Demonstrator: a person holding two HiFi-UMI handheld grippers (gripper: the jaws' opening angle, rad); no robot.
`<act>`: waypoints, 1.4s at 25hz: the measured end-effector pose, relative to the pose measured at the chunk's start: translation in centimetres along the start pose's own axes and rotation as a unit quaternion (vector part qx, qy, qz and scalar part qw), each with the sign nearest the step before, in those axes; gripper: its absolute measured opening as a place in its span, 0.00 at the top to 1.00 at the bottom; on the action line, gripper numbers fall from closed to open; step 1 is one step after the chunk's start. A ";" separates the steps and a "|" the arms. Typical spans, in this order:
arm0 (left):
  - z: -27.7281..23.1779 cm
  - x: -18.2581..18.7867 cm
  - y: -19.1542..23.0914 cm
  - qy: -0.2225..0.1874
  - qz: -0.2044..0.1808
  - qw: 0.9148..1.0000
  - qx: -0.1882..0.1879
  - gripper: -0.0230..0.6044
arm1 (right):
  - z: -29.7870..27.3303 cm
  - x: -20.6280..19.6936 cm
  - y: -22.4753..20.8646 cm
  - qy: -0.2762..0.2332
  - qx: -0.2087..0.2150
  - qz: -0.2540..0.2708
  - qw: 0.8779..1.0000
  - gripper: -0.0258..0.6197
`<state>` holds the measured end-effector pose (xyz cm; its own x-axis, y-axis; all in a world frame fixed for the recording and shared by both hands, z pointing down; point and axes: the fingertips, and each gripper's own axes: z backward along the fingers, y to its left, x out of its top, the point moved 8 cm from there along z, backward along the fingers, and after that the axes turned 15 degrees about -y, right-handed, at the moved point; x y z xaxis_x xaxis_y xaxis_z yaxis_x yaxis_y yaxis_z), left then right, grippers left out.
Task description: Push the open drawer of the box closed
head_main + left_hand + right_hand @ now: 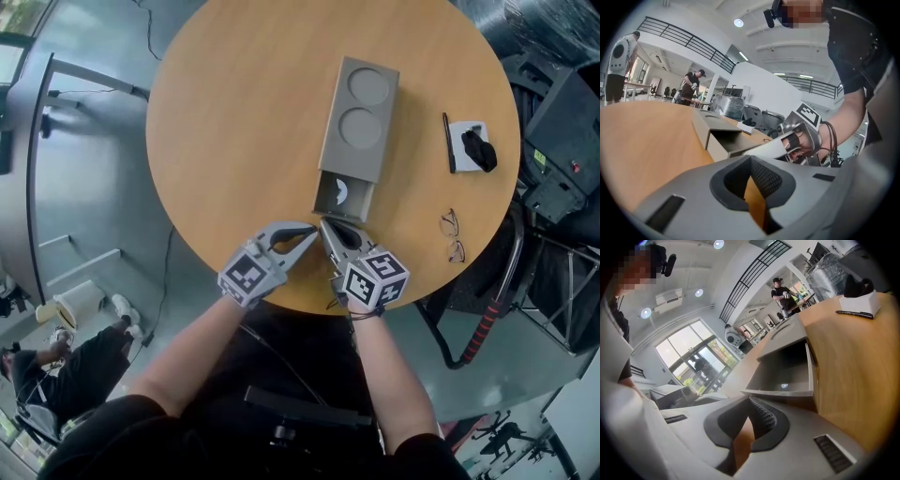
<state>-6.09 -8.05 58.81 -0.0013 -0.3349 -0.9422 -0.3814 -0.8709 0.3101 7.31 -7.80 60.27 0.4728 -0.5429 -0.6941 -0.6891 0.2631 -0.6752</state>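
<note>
A grey box (359,117) with two round recesses in its top lies on the round wooden table (244,141). Its drawer (342,199) stands pulled out toward me, with a small white item inside. Both grippers sit just in front of the drawer, near the table's front edge. My left gripper (312,232) is shut and empty, its tip pointing right, close to the drawer's front left corner. My right gripper (325,225) is shut and empty too. The drawer front (780,392) lies directly beyond its tip (750,401). The left gripper view shows the open drawer (719,143) beyond the closed tip (751,159).
A black pen (448,142) and a white pad with a black object (473,145) lie right of the box. Glasses (453,236) rest near the table's right edge. Dark equipment and a chair stand off the table to the right. People stand far off in the hall.
</note>
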 end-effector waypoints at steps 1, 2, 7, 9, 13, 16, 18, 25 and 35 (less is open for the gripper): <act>-0.1 0.0 0.1 0.000 0.001 1.000 0.000 0.91 | -0.1 0.1 -0.1 0.000 -0.001 0.000 1.000 0.95; -0.3 0.0 0.3 0.000 0.001 1.000 0.000 0.91 | -0.2 0.2 -0.2 -0.001 -0.002 0.001 1.000 0.95; -0.9 0.5 1.2 -0.003 -0.001 1.000 0.002 0.91 | -0.8 0.8 -0.5 -0.003 -0.006 0.004 1.000 0.95; -1.2 0.6 1.6 -0.003 -0.001 1.000 0.002 0.91 | -1.0 1.0 -0.6 -0.004 -0.007 0.005 1.000 0.95; -1.6 0.6 2.2 0.000 -0.001 1.000 0.004 0.91 | -1.3 1.1 -0.9 -0.004 -0.009 0.007 1.000 0.95; -1.8 0.7 2.5 0.002 0.001 1.000 0.005 0.91 | -1.5 1.5 -1.0 -0.004 -0.011 0.008 1.000 0.95; -2.0 0.8 2.8 0.004 0.002 1.000 0.005 0.91 | -1.7 1.7 -1.2 -0.006 -0.014 0.008 1.000 0.95; -2.3 1.0 4.1 0.007 0.003 1.000 0.003 0.91 | -2.7 2.6 -1.4 -0.011 -0.023 0.011 1.000 0.95; -3.6 1.5 5.4 0.010 0.003 1.000 0.004 0.91 | -3.5 3.8 -2.2 -0.018 -0.034 0.016 0.999 0.95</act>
<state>-4.83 -14.57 59.51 0.0142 -0.3469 -0.9378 -0.3886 -0.8661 0.3145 8.68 -13.23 60.04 0.4687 -0.5064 -0.7238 -0.7387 0.2247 -0.6355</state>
